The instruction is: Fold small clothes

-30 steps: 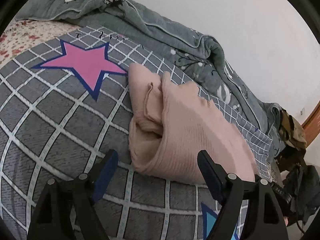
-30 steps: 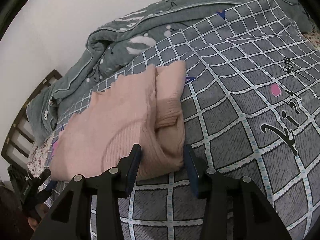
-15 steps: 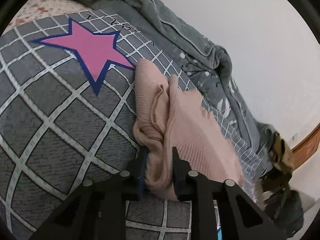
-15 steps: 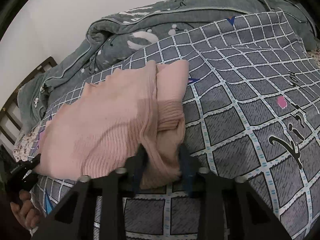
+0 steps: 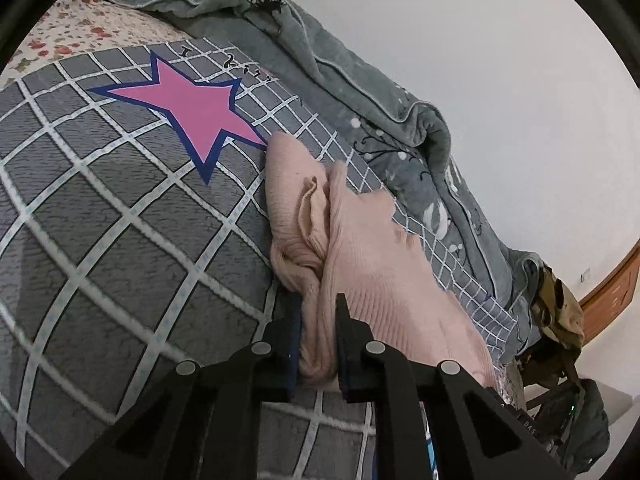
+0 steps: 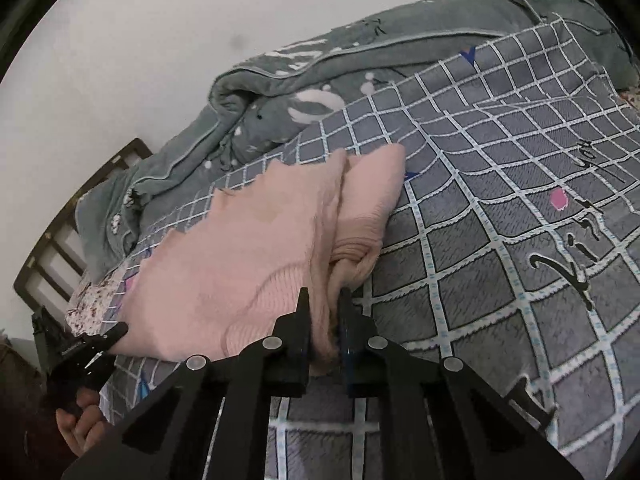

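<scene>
A pink knit sweater (image 5: 372, 264) lies partly folded on a grey grid-patterned bedspread (image 5: 120, 248), one sleeve doubled along its edge. In the left wrist view my left gripper (image 5: 318, 300) has its jaws closing, and a bunched near corner of the sweater is pinched between the pads. The right wrist view shows the sweater (image 6: 248, 256) spread to the left. My right gripper (image 6: 324, 294) is closing too, with a thick fold of the near edge squeezed between its fingers. Both grips hide the fabric's very corner.
A rumpled grey-green quilt (image 5: 360, 80) runs along the wall behind the sweater. A pink star (image 5: 192, 112) is printed on the bedspread. A wooden bed frame (image 6: 60, 232) stands at the left, and a hand (image 6: 80, 428) holds a black tool (image 6: 84, 348) there.
Both grippers went from open around the sweater's near edge to pinched on it. The fabric bunched up between the pads, and both views shifted slightly closer.
</scene>
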A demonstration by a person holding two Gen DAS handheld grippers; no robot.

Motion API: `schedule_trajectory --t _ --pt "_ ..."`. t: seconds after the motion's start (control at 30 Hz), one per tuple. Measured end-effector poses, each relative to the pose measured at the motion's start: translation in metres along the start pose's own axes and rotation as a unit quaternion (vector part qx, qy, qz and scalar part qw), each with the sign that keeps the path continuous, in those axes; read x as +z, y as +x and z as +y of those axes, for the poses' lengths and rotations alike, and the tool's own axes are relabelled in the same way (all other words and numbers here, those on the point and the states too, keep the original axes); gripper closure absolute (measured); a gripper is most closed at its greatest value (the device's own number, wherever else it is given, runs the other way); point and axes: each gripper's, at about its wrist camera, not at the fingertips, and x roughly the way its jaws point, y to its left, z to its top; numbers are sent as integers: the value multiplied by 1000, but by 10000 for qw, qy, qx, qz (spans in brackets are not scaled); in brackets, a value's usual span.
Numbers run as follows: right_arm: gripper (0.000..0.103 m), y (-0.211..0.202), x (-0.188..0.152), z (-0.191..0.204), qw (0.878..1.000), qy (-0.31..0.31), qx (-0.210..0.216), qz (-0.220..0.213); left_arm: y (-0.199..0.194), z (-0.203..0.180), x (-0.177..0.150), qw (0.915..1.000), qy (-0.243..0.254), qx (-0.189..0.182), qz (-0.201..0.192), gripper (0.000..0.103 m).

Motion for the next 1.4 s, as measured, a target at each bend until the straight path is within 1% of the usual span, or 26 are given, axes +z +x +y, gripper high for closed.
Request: schedule_trajectory --t 0.1,0.23,0.37,0.4,0.47,0.5,0.53,0.63,0.7,0.83,0.9,0.97,1.0,1.03,1.1,1.17,1.3,1.37,1.4 --pt "92 -12 -5 -2 9999 -47 92 26 -12 -2 -10 9999 154 -12 -44 89" --pt "92 -31 -14 -5 9998 -121 145 -3 -30 -1 -28 9997 231 -78 -34 89" --pt "92 -52 -28 -7 9996 -146 219 -64 -44 1 -45 9993 360 -3 -38 89" --pt "92 -55 -31 -7 9996 -148 215 -74 -45 1 -47 9993 376 79 -29 87" --pt "90 -57 -35 -8 9998 -114 133 -53 -46 4 -51 9989 380 279 33 80" --pt "89 -57 -36 -9 9999 -117 54 -69 -45 5 -53 9986 375 341 121 70" --pt "87 -58 -36 -10 9999 -138 26 -91 -46 7 -54 9986 385 308 183 61" --pt "86 -62 -33 -12 9996 -160 91 -208 -49 9 -58 9985 442 129 283 51" --pt "86 -64 -31 -14 9995 -97 90 -280 -50 9 -61 9981 466 -59 403 46" --pt "86 -60 -30 -17 9996 53 136 -225 -47 13 -61 9979 334 -347 433 46" --pt "86 -57 -30 -14 9997 20 111 -207 -44 17 -57 9973 89 -604 401 48" --pt "86 -58 -31 -10 9996 -80 41 -260 -41 22 -53 9965 -125 -760 331 53" --pt "86 -59 -31 -7 9994 -153 -13 -317 -42 26 -49 9968 -248 -734 204 67" --pt "86 -60 -31 -6 9992 -195 -46 -354 -43 30 -46 9972 -332 -656 107 78" --pt "86 -62 -32 -2 9987 -259 -103 -438 -46 42 -40 9961 -600 -640 -16 79" --pt "86 -64 -32 0 9983 -274 -119 -503 -46 49 -38 9947 -743 -709 24 79" --pt "86 -69 -33 18 9958 -509 -249 -721 -42 55 -34 9940 -762 -766 149 78" --pt "86 -69 -35 30 9942 -690 -207 -797 -41 55 -33 9941 -753 -766 152 77" --pt "84 -67 -36 40 9933 -806 -174 -814 -39 55 -32 9942 -756 -757 146 75"
